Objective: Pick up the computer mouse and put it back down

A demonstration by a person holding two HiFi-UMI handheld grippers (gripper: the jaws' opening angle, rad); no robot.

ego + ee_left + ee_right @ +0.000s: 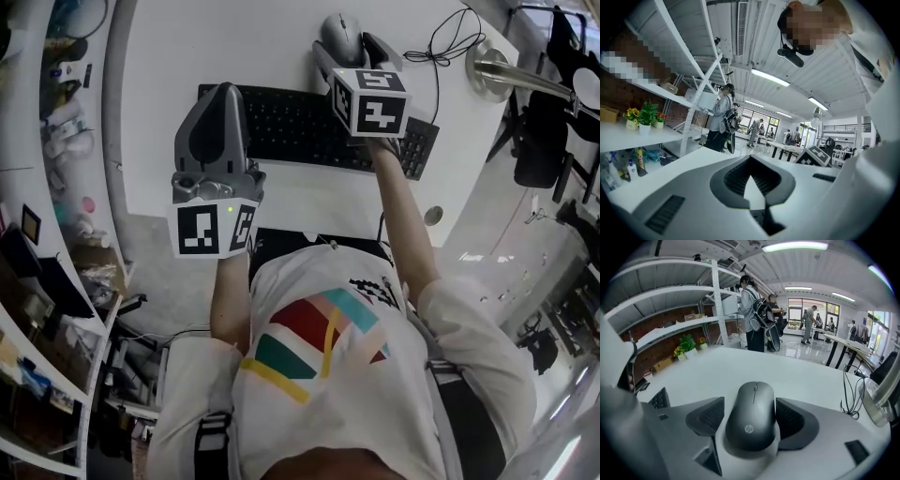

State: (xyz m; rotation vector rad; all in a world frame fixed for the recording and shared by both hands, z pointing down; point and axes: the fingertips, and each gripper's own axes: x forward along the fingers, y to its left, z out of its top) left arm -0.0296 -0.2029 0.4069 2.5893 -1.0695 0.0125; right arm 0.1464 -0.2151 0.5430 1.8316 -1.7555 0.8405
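Note:
A dark grey computer mouse [339, 36] [751, 425] lies on the white table [187, 56], just beyond the far right end of the black keyboard [291, 127]. My right gripper [349, 51] [750, 417] points down at it, open, with one jaw on each side of the mouse; a narrow gap shows at the left pad. My left gripper [222, 94] [751, 161] hangs over the keyboard's left end, pointing roughly level, its jaws shut with nothing between them.
A round metal base [487, 66] and black cables [450, 42] lie right of the mouse. A cable hole [432, 215] sits near the table's front edge. Cluttered shelves [37, 187] line the left side, and a black chair [539, 141] stands at the right.

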